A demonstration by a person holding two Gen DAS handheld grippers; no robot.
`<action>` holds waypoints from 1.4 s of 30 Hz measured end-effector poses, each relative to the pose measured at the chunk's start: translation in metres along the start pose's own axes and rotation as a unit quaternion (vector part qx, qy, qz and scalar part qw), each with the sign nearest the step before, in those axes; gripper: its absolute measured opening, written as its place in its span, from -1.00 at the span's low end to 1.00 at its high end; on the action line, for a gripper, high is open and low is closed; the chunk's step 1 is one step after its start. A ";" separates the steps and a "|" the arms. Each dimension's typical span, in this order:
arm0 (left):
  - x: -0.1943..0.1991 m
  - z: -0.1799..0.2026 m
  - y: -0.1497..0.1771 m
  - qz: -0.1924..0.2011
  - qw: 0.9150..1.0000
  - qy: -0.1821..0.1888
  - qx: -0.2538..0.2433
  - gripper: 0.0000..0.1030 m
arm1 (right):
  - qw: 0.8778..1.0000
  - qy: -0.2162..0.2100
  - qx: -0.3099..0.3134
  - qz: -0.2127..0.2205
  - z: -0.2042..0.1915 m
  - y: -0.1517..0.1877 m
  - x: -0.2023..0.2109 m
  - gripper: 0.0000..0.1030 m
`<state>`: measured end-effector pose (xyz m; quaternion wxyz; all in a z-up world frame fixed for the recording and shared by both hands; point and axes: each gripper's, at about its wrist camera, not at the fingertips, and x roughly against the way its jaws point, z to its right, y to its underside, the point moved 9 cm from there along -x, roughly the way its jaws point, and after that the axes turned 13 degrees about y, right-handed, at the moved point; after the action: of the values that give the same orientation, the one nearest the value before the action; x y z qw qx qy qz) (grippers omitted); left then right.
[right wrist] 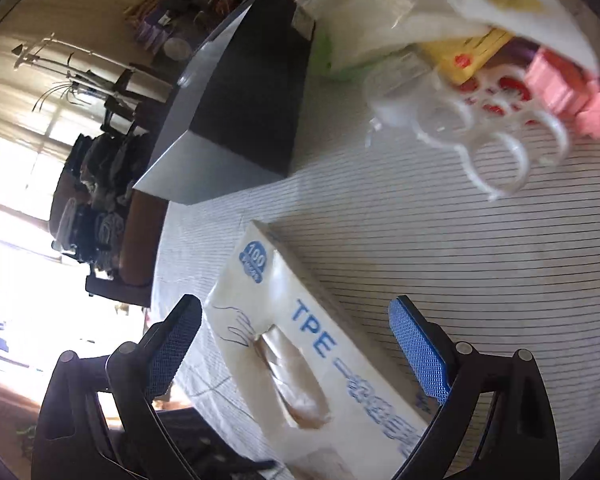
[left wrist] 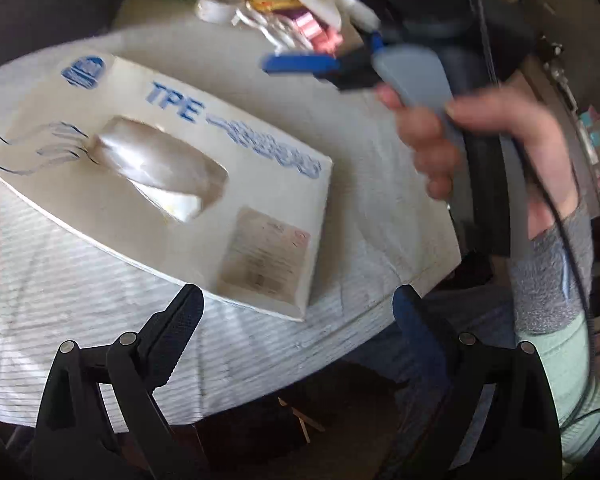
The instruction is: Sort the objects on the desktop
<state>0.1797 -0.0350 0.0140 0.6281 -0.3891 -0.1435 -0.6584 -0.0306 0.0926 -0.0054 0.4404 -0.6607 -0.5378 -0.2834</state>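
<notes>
A white glove box marked "TPE" in blue (left wrist: 188, 184) lies flat on the striped tablecloth (left wrist: 60, 288), with an oval opening on top. My left gripper (left wrist: 296, 304) is open and empty, just in front of the box's near edge. My right gripper (right wrist: 296, 312) is open and empty, its fingers on either side of the same box (right wrist: 300, 360) without touching it. It also shows in the left wrist view (left wrist: 300, 65), held in a hand beyond the box.
A pile of small items sits at the far end: a tape roll (left wrist: 218, 7), clear plastic rings (right wrist: 496, 136), pink pieces (right wrist: 564, 92), a yellow packet (right wrist: 468, 56) and a white bag (right wrist: 400, 12). A black box (right wrist: 240, 92) stands at the table's edge. The table edge (left wrist: 380, 312) is near.
</notes>
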 end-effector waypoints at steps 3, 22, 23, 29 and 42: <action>0.046 -0.038 -0.051 0.057 0.996 -0.064 0.001 0.87 | 0.999 0.049 -0.004 -0.001 0.033 0.014 0.014 0.89; 0.021 -0.135 -0.054 -0.009 0.976 -0.216 -0.019 0.95 | 0.986 0.145 0.057 -0.065 0.023 0.069 -0.041 1.00; 0.024 -0.133 -0.049 -0.006 0.979 -0.205 -0.010 0.96 | 0.986 0.147 0.046 -0.057 0.026 0.058 -0.042 1.00; 0.039 -0.129 -0.045 0.032 0.988 -0.141 0.047 0.96 | 0.989 0.141 0.001 -0.032 0.033 0.026 -0.051 0.99; -0.016 -0.134 -0.090 0.011 0.959 -0.282 -0.026 0.99 | 0.954 0.283 0.094 0.013 0.022 0.057 -0.061 0.98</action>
<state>0.0492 -0.0987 -0.0579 0.5593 -0.5764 -0.2933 -0.5185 0.0061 0.0822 -0.0829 0.6383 -0.5160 -0.4069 -0.4010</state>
